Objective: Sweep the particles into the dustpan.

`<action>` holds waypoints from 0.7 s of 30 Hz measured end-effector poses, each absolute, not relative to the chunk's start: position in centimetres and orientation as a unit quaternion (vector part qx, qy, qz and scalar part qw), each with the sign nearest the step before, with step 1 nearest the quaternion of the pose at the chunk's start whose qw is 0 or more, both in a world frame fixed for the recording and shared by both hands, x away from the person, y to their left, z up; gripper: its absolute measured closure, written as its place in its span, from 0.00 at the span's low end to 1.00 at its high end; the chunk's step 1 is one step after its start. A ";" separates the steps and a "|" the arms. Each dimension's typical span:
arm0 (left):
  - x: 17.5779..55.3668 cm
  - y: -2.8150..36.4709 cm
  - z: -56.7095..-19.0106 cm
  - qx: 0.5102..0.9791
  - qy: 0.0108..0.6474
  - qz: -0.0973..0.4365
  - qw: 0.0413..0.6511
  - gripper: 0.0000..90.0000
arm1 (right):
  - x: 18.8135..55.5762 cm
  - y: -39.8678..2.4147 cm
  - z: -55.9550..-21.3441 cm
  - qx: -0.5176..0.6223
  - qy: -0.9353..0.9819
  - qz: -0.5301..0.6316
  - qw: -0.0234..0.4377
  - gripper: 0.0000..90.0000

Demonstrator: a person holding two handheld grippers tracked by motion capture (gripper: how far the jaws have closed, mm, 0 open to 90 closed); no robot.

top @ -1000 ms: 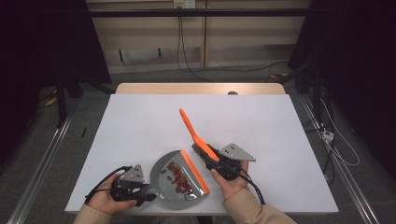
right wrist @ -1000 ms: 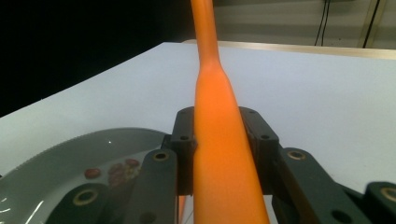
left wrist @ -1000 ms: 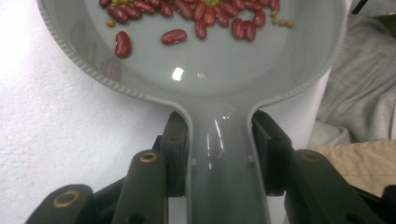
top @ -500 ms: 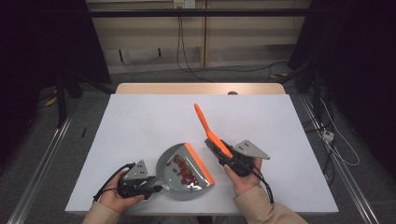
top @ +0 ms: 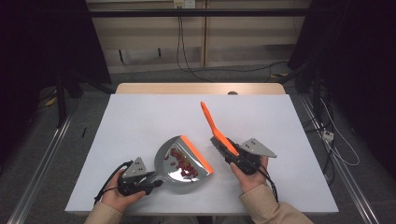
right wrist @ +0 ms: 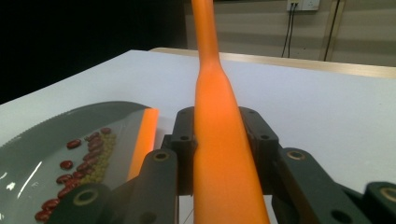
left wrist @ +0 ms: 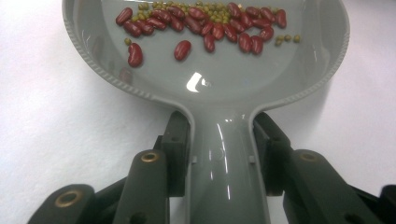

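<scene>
A grey dustpan (top: pixel 162 157) with an orange front lip (top: pixel 196 154) lies flat on the white table near its front edge. Red beans and small green beans (top: pixel 181 163) are piled inside it by the lip. My left gripper (top: pixel 156 183) is shut on the pan's handle; in the left gripper view the jaws of the left gripper (left wrist: pixel 222 140) clamp the grey handle (left wrist: pixel 227 182), with the beans (left wrist: pixel 205 28) at the pan's far end. My right gripper (top: pixel 229 151) is shut on an orange brush (top: pixel 210 121), whose handle slants up and away. The right gripper view has the brush handle (right wrist: pixel 219 116) between the jaws of the right gripper (right wrist: pixel 217 133) and the dustpan (right wrist: pixel 37 140) at the left.
The white tabletop (top: pixel 154 116) spreads out behind and to both sides of the pan. A wooden strip (top: pixel 201 88) runs along its far edge. Cables (top: pixel 336 144) lie on the floor at the right, and metal rails flank the table.
My right gripper has carried the brush to the right, away from the pan's orange lip, leaving a gap between them. The left hand and the pan have hardly moved.
</scene>
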State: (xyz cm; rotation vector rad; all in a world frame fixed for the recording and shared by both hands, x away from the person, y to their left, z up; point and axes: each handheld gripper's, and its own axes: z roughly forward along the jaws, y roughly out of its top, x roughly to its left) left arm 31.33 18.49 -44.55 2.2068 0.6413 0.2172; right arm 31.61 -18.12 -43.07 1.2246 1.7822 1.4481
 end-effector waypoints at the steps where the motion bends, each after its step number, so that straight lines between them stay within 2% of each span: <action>1: 31.4 18.6 -44.5 0.873 0.259 0.088 0.405 0.70 | 31.6 -18.3 -43.0 0.453 0.661 0.535 0.267 0.78; 14: 33.1 20.2 -44.4 0.832 0.339 0.140 0.416 0.70 | 31.7 -20.1 -42.8 0.459 0.655 0.532 0.278 0.78; 21: 34.2 21.4 -44.7 0.812 0.391 0.167 0.400 0.70 | 31.8 -20.4 -42.8 0.460 0.655 0.531 0.279 0.78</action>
